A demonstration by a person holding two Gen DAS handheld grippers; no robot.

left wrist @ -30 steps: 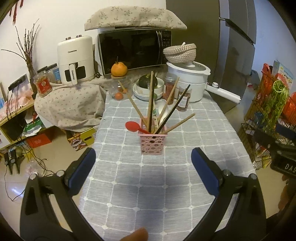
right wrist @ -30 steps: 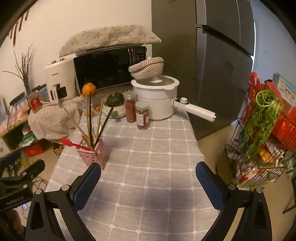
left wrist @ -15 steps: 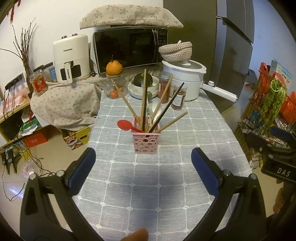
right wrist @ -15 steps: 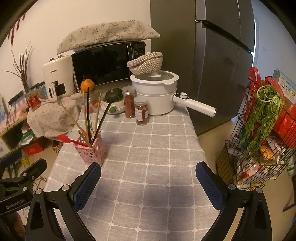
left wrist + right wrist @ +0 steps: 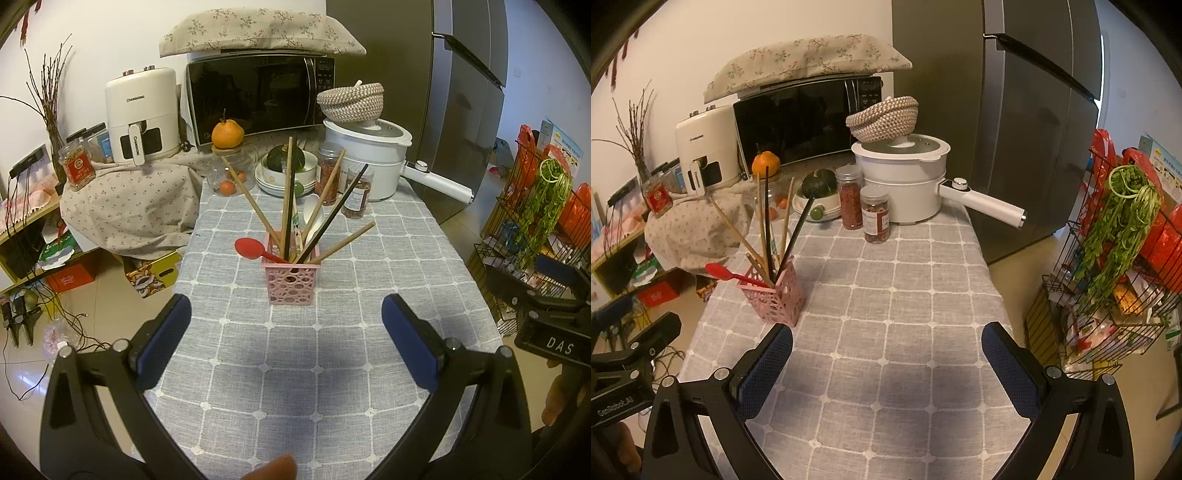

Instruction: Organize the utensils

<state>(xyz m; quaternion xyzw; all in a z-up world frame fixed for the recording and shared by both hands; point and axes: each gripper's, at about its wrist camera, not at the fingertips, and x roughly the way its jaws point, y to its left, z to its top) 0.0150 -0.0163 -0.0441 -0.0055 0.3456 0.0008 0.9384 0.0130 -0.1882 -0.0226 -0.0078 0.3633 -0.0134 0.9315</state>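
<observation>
A pink perforated utensil basket (image 5: 291, 282) stands on the grey checked tablecloth (image 5: 295, 369). It holds several chopsticks, a red spoon (image 5: 251, 248) and a white spoon (image 5: 314, 214). The basket also shows in the right wrist view (image 5: 775, 297), at the left. My left gripper (image 5: 286, 336) is open and empty, held above the table in front of the basket. My right gripper (image 5: 886, 363) is open and empty, to the right of the basket.
At the table's far end stand a white pot (image 5: 373, 155) with a long handle, two spice jars (image 5: 873, 214), a bowl stack with a squash (image 5: 286, 168) and a glass jar (image 5: 231, 173). A microwave (image 5: 258, 96) and air fryer (image 5: 142, 114) stand behind. A wire rack (image 5: 1115, 258) is right.
Both grippers have pulled back from the table, so the basket looks smaller and farther. Both stay open and empty.
</observation>
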